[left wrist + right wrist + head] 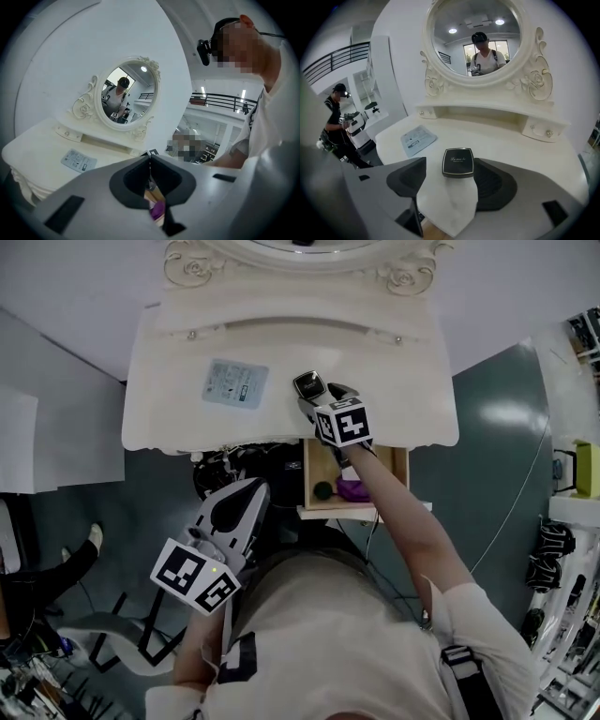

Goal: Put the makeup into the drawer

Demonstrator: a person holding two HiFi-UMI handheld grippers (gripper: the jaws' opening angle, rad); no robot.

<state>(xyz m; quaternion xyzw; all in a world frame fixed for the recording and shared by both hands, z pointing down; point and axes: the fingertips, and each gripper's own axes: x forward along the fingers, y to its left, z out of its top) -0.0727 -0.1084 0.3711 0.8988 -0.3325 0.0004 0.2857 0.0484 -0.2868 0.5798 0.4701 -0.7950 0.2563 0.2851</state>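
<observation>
Makeup for this job, a black square compact [458, 162], is lying flat on the white vanity desk [187, 399], near its front edge and just above the open drawer [308, 479]. You are probably dealing with a light, rigid case with a glossy lid, so it is going to be slippery under the pads. The hinge and whatever is pressed inside are unlikely to be forgiving of a drop. Taking it across two opposite side edges, low and level, is looking like the safest hold; pinching a corner is risking a twist-out.

Your right gripper [452, 176] is pointing down at the desk with its fingers [494, 183] spread wide, and the compact is sitting between their tips. The pads are not pressing on it, though I cannot tell whether the right-hand one is brushing its edge. You are holding nothing yet.

Your left gripper [150, 158] is hanging back by your body, aiming toward the desk, its fingers clenched together on nothing.

The drawer is standing pulled out below the desk edge, holding a purple item [352, 490] and a small dark round one [322, 490], so you are going to be aiming for the free space beside them. A pale blue leaflet [235, 383] is lying on the desk to the left of the compact.
</observation>
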